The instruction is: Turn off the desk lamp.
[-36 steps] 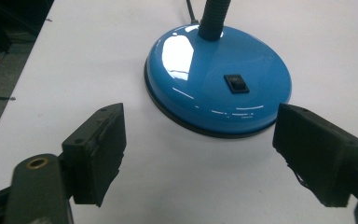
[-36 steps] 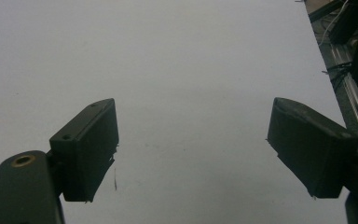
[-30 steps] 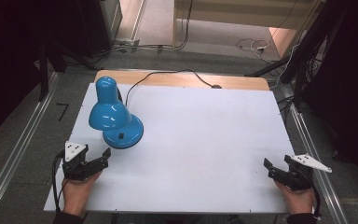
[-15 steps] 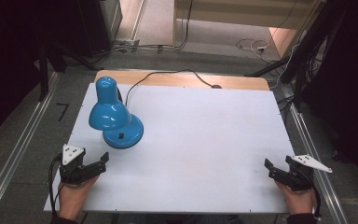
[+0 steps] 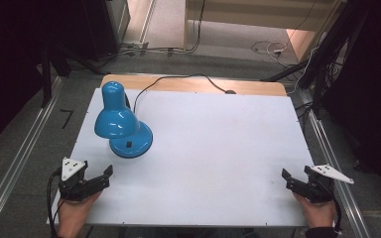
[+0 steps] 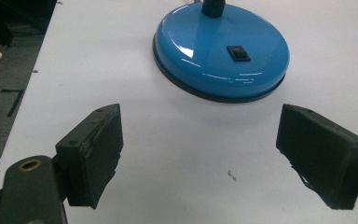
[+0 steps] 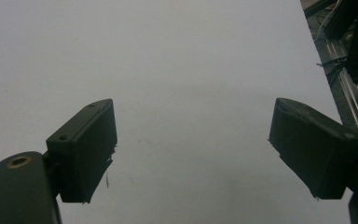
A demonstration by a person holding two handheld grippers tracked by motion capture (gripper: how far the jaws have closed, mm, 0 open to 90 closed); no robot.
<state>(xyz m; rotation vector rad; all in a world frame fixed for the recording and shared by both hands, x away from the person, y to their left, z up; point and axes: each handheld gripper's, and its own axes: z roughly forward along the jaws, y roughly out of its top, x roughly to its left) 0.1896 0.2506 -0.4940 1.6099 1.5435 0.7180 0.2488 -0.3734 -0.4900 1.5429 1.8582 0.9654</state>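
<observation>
Facing blue lamp [image 6: 221,51] — left gripper [image 6: 200,158], right gripper [image 7: 191,149], jaws apart.

The lamp [image 5: 121,124] stands on the table [image 5: 218,148] at its left half; its cord [image 5: 178,82] runs off behind — the left gripper [image 5: 101,177] near its base, the right gripper [image 5: 297,181] well apart at the right edge.

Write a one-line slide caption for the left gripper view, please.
Open left gripper above the white table, facing the blue lamp base and its black switch.
</observation>
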